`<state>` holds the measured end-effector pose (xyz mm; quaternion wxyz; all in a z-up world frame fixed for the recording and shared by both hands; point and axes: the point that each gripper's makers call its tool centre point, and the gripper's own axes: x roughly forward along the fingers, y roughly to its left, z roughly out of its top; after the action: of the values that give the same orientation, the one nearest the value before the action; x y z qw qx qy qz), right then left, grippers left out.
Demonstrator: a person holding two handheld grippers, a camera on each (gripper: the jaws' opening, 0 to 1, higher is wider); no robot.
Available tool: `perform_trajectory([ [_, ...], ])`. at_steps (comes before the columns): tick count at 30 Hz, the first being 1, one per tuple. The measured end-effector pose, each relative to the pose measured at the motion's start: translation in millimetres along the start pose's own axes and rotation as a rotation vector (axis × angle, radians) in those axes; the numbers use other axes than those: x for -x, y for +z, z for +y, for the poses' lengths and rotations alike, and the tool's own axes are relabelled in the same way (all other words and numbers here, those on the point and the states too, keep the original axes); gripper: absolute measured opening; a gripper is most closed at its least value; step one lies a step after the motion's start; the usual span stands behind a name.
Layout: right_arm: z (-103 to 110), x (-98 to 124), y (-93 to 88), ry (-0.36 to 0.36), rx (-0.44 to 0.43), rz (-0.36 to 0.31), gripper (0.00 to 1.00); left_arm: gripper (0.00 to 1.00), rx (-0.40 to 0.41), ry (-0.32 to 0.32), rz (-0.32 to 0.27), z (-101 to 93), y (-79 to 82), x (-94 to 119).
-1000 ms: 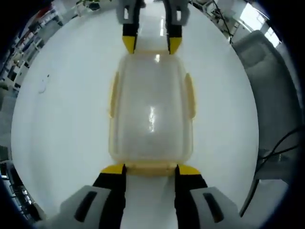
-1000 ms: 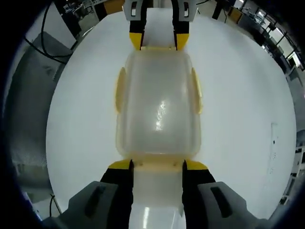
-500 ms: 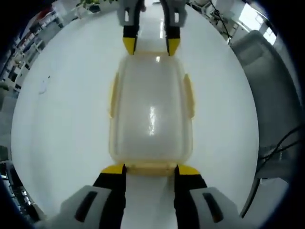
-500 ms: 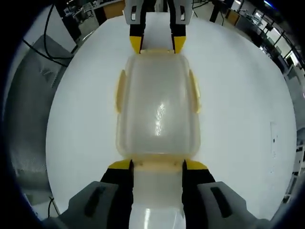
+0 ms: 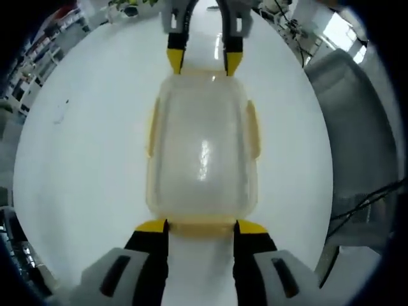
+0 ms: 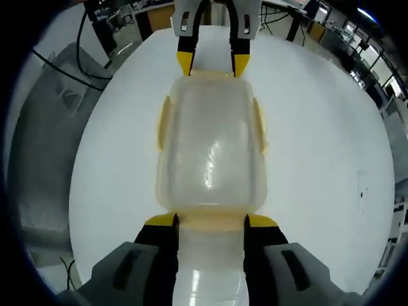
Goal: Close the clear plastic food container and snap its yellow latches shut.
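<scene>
We see the lidded container (image 5: 203, 153) on a round white table (image 5: 83, 146), desks behind. Our left gripper (image 5: 201, 227) and right gripper (image 6: 210, 221), jaws spread, bracket its end latches.

One clear container (image 5: 201, 153) at frame centre, lid on, with four yellow latches: one on each long side (image 5: 152, 127) (image 5: 254, 127) and one at each short end (image 5: 199, 224). Two grippers, one at the bottom edge (image 5: 200, 227), one at the top (image 5: 198, 62). One white table (image 5: 76, 159).
</scene>
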<state>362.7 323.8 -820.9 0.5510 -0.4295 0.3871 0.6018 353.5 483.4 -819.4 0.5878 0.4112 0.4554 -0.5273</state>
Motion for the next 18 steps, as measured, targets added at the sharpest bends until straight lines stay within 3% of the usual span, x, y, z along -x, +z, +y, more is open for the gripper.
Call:
perform_trajectory([
  [9,6,30,8.2,-0.032,0.019,-0.037,0.36,0.34,-0.009,0.050,0.004,-5.9,9.3,29],
  [18,9,64,-2.8,-0.089,0.066,-0.043,0.36,0.34,-0.009,0.099,-0.005,-12.9,38.6,52],
])
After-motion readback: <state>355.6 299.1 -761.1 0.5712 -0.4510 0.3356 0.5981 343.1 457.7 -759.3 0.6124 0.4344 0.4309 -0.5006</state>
